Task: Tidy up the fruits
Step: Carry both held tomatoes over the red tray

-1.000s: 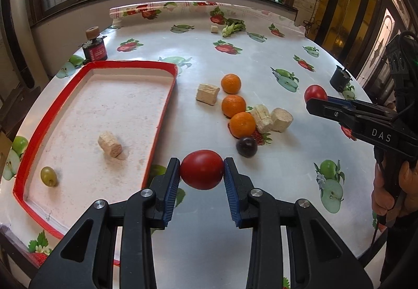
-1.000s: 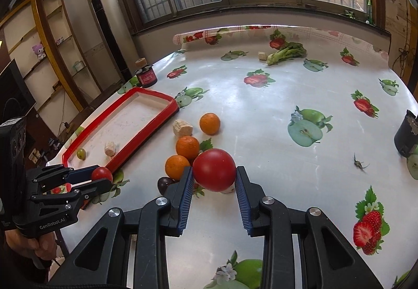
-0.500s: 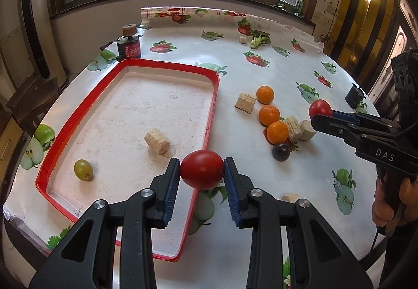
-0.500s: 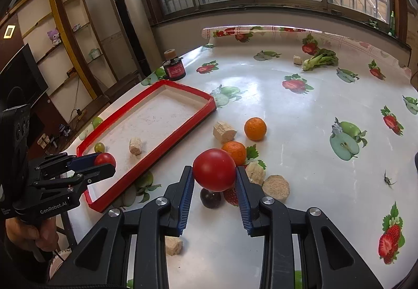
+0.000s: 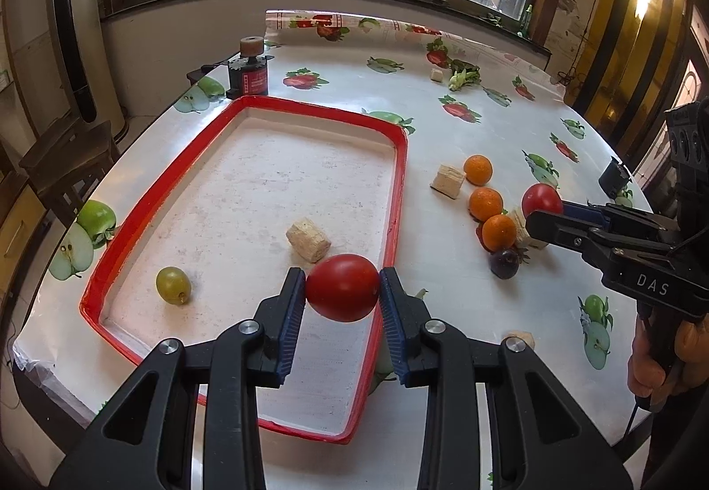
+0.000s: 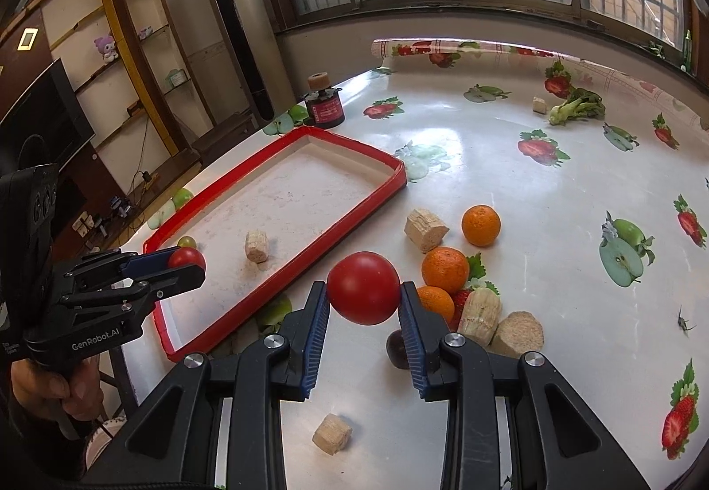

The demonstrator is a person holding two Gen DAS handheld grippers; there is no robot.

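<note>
My left gripper (image 5: 342, 290) is shut on a red tomato (image 5: 342, 287) and holds it above the near right part of the red-rimmed tray (image 5: 401, 162). A green grape (image 5: 173, 285) and a beige cork-like block (image 5: 309, 239) lie in the tray. My right gripper (image 6: 363, 295) is shut on a second red tomato (image 6: 363, 287), above the table right of the tray (image 6: 283, 268). Three oranges (image 6: 444, 268) and a dark plum (image 5: 504, 262) lie on the table between tray and right gripper.
Several beige blocks (image 6: 425, 229) lie among the oranges, one (image 6: 331, 433) near the front edge. A dark jar with a cork top (image 5: 248, 70) stands behind the tray. A leafy green (image 6: 576, 106) lies far back. A small black cup (image 5: 613, 180) is at the right edge.
My left gripper has carried its tomato leftward, from over the bare table to over the tray. My right gripper has also shifted left toward the tray with its tomato.
</note>
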